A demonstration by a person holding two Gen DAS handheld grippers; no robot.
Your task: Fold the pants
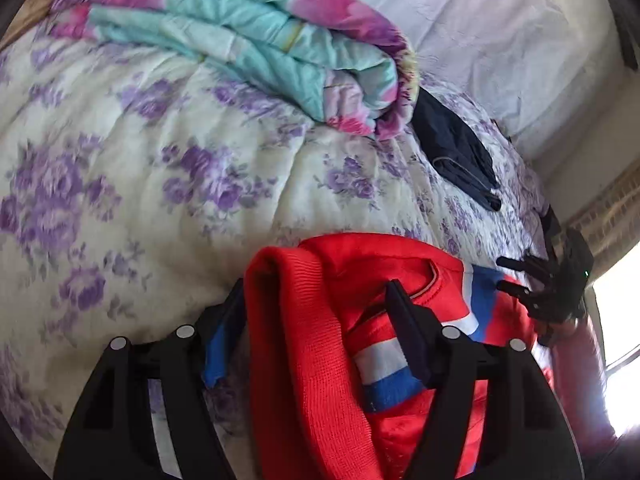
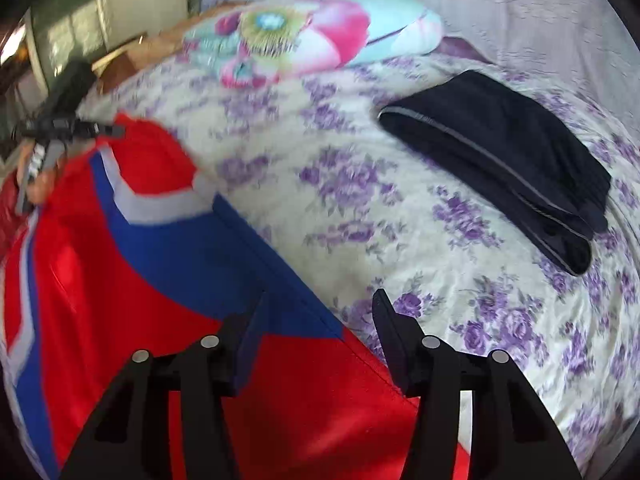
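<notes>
Bed with purple-flowered quilt (image 1: 160, 168), folded teal-pink blanket (image 1: 248, 40), bright window (image 1: 618, 320) alongside

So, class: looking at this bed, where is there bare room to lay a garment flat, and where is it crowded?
Free: the floral bedspread between the red pants, the folded dark garment and the folded turquoise quilt; also the spread below the dark garment. Crowded: the near-left side, covered by the red pants, with the left gripper and right gripper working there.
</notes>
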